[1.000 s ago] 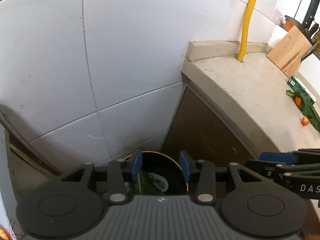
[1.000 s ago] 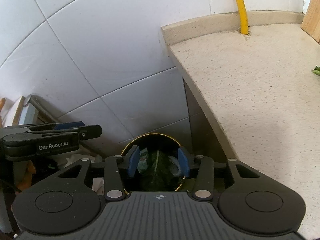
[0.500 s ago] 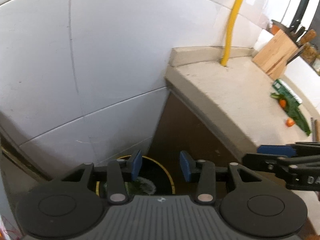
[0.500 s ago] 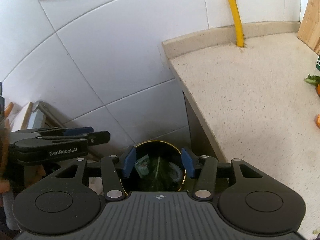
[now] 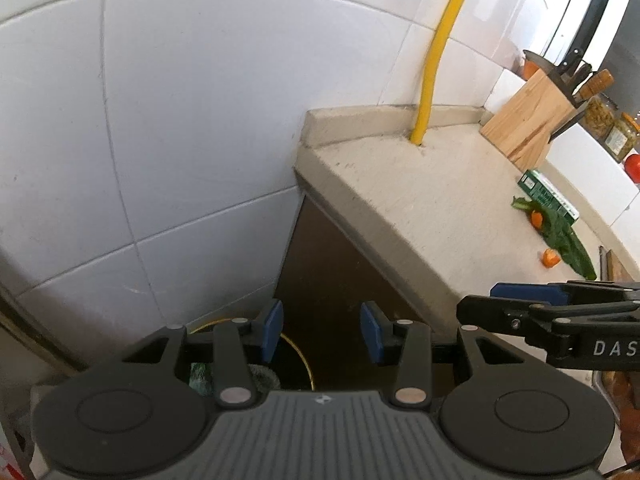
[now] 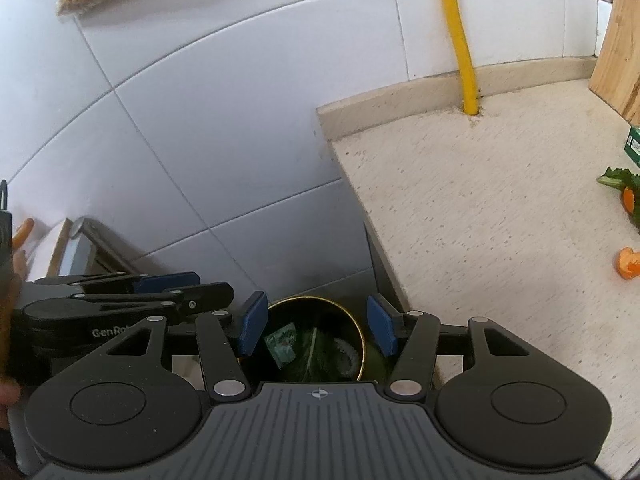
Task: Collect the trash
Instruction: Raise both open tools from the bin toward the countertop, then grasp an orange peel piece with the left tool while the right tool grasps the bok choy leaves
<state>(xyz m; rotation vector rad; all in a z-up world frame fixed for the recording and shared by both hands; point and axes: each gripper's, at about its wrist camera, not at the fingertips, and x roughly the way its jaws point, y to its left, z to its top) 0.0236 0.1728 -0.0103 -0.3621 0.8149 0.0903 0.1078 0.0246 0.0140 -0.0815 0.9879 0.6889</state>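
1. The right gripper (image 6: 316,330) hung over a black trash bin (image 6: 358,330) with a gold rim, standing on the floor below the counter's (image 6: 500,220) left end, against the tiled wall (image 6: 200,120). Its jaws had just been opening; they stood wide apart with nothing between them.
2. Inside the bin lay a green leaf (image 6: 310,356), a green wrapper (image 6: 284,346) and something pale and crumpled.
3. The left gripper (image 5: 322,334) hovered just left of the right one, jaws partly open and holding nothing; the bin's rim (image 5: 298,354) showed beneath its left finger.
4. More trash lay at the counter's right side: 2 orange peel pieces (image 5: 550,258), a leafy green scrap (image 5: 570,246) and a green carton (image 5: 548,196).
5. A yellow pipe (image 5: 434,64) rose from the counter's back edge; a wooden knife block (image 5: 528,122) and jars (image 5: 610,130) stood further right.
6. The counter's left edge stood between the bin and that trash.
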